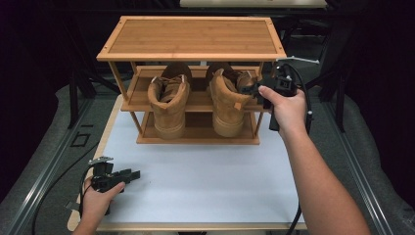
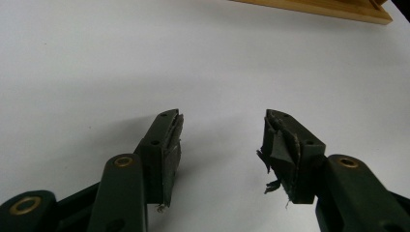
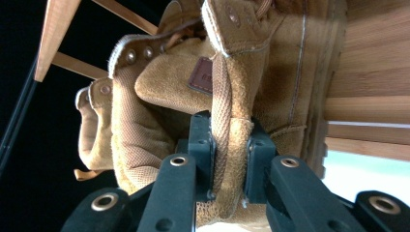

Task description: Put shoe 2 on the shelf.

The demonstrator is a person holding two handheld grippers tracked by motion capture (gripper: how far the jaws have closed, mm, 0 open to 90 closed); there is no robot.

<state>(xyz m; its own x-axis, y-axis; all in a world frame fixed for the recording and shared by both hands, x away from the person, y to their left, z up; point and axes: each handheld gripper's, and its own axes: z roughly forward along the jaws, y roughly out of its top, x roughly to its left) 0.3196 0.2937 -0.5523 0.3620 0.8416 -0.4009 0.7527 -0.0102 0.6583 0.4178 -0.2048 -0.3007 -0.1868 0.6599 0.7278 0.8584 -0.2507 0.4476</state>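
Two tan suede boots stand heels toward me on the middle shelf of a bamboo shoe rack: a left boot and a right boot. My right gripper reaches in from the right and is shut on the right boot's upper edge. In the right gripper view its jaws pinch the padded suede flap with a lace running between the pads. My left gripper rests low over the white table at the front left. Its jaws stand open with nothing between them.
The rack sits at the back of the white tabletop, and its bottom shelf edge shows in the left gripper view. Black cables trail from both grippers. Dark floor and metal frames surround the table.
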